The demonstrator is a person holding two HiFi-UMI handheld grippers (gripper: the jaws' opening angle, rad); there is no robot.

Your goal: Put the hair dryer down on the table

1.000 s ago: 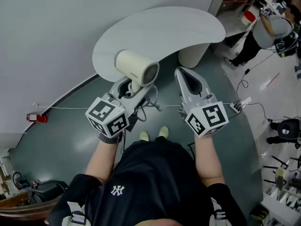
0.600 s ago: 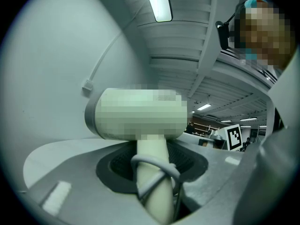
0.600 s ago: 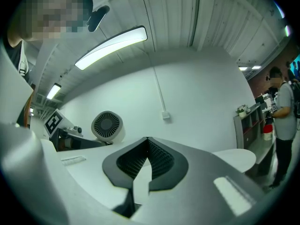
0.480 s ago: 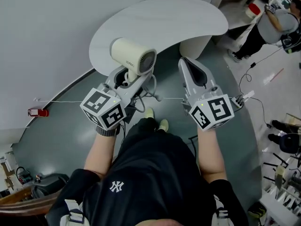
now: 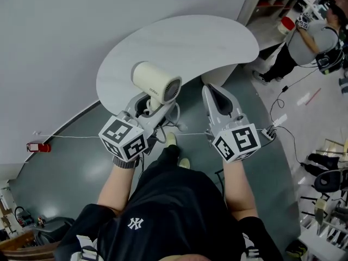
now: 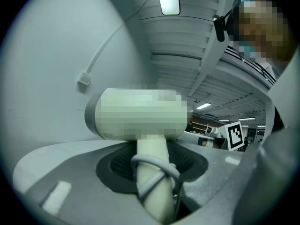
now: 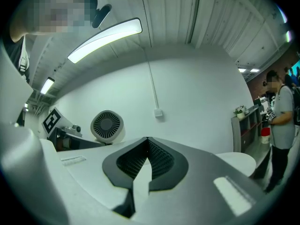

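A cream hair dryer (image 5: 156,81) is held upright by its handle in my left gripper (image 5: 144,105), which is shut on it. The dryer's body hangs over the near left edge of the white curved table (image 5: 185,39). In the left gripper view the handle (image 6: 153,172) stands between the jaws with the grey cord (image 6: 154,165) looped round it. My right gripper (image 5: 216,94) is just to the right, off the table's edge, shut with nothing in it. The right gripper view shows the dryer's round rear grille (image 7: 107,124).
The table stands against a white wall, with dark floor (image 5: 70,162) below and around it. A white cable (image 5: 65,136) runs across the floor. A person (image 5: 307,39) stands at the far right beside shelves. My own feet (image 5: 173,140) are under the grippers.
The person holding the grippers has stepped and the view has shifted a little. The hair dryer stays in the left gripper near the table's edge; the right gripper stays shut.
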